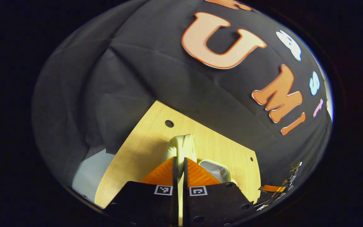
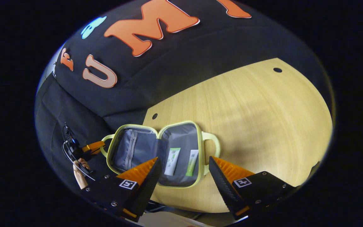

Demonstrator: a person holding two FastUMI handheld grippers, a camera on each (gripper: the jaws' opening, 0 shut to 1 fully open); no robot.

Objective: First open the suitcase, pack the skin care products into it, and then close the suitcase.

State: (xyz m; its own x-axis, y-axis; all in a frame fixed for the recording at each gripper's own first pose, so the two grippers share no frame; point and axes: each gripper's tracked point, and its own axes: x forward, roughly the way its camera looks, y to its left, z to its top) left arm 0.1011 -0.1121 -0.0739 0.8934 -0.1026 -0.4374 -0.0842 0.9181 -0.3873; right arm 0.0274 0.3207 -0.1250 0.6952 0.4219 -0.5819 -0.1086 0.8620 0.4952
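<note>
**Closing the packed case**

A pale wooden bench [image 2: 247, 104] stands against the booth's black cloth wall, and on it the suitcase [image 2: 159, 154] lies open flat, both halves lining up. Two skin care tubes [image 2: 172, 161] rest side by side in the right-hand half; the left half holds a zipped pocket.

The left gripper [image 1: 180, 164] has its fingers almost together, pinched on the pale suitcase handle [image 1: 181, 146] of the left half. The right gripper [image 2: 184, 170] hovers over the packed half, fingers wide apart and holding nothing.

With packing apparently done, the step is probably the closing. Swing the held handle up and over in an arc about the hinge, without dragging the case. The right fingers could steady the far handle [image 2: 211, 148] so the tubes stay put.
</note>
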